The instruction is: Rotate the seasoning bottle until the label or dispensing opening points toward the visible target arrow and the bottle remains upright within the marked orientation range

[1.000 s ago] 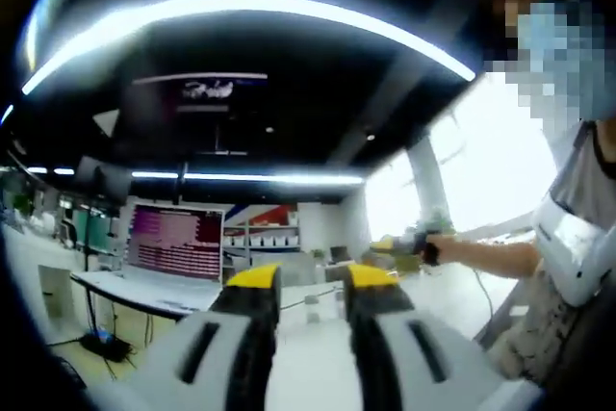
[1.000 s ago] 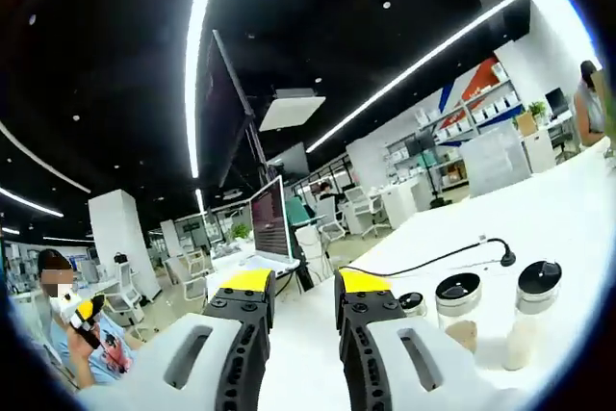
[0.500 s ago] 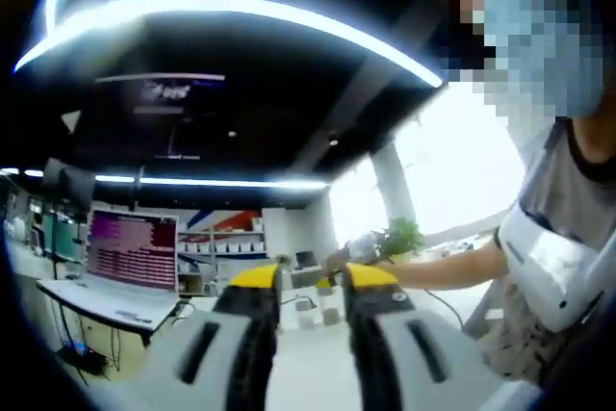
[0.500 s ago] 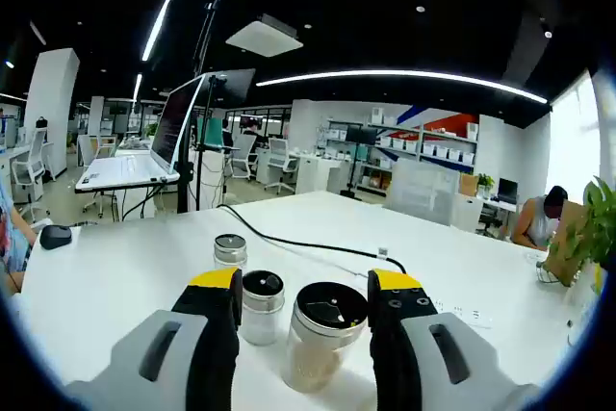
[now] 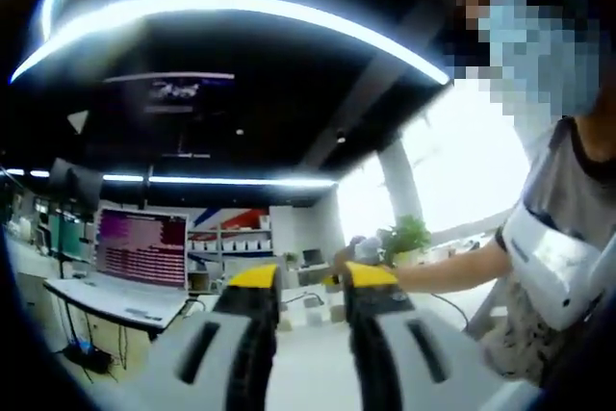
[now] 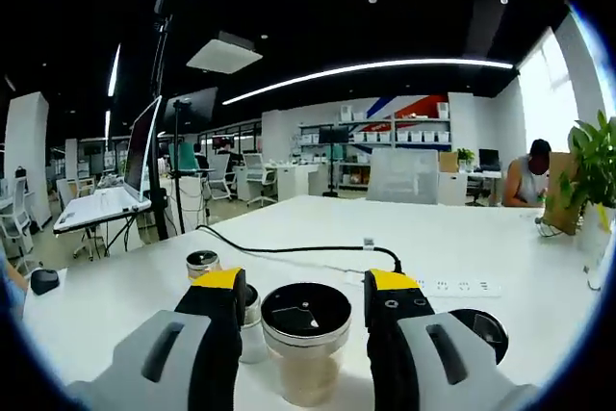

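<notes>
Right hand-held gripper [image 6: 306, 294] open around the bottle [image 6: 306, 339] — not gripping yet.
Left hand-held gripper [image 5: 301, 281] open, up off the counter [image 6: 500, 257] — next: close, twist, keep it upright.

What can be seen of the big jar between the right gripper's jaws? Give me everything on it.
The wide clear glass seasoning jar with a black lid stands upright on the white table, between the two yellow-tipped jaws of the right gripper, which stands open around it; contact cannot be told. Its flat round lid has a shiny metal rim and faint sector lines on top. The see-through body holds pale beige powder. A smaller black-lidded glass jar stands close on its left, partly behind the jaw.
</notes>
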{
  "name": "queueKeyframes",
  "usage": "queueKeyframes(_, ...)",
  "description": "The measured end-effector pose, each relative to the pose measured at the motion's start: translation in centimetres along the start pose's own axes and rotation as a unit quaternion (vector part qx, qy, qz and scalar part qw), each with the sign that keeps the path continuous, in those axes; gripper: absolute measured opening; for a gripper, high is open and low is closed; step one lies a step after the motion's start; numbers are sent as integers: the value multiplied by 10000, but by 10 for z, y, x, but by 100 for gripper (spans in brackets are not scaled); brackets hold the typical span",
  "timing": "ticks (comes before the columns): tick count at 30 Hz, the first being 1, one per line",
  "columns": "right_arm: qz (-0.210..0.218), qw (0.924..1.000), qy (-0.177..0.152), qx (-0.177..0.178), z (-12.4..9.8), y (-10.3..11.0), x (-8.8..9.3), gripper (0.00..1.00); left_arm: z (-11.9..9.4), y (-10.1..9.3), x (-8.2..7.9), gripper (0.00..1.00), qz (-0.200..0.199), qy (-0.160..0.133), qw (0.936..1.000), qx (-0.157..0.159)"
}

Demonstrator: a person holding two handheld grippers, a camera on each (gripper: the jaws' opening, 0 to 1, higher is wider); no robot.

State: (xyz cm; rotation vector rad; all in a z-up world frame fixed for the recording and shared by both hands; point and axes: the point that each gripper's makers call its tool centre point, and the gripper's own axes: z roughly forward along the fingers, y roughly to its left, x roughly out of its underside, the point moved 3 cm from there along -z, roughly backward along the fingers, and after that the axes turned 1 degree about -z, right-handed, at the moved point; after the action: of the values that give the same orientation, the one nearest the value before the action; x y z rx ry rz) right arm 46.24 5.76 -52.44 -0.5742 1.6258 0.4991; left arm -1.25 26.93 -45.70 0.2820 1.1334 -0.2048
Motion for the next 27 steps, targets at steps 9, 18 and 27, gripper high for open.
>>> queueKeyframes(9,693,9973,-221,18,9,-8,4,39,-6,11,-2,27,-69,-98,9997,-221)
queueKeyframes(18,533,9986,-63,-15,14,-10,18,46,2,3,3,27,-59,3,9999,-85)
queueKeyframes(27,717,9973,-105,-74,13,-8,25,43,0,6,5,27,-57,11,9999,-138)
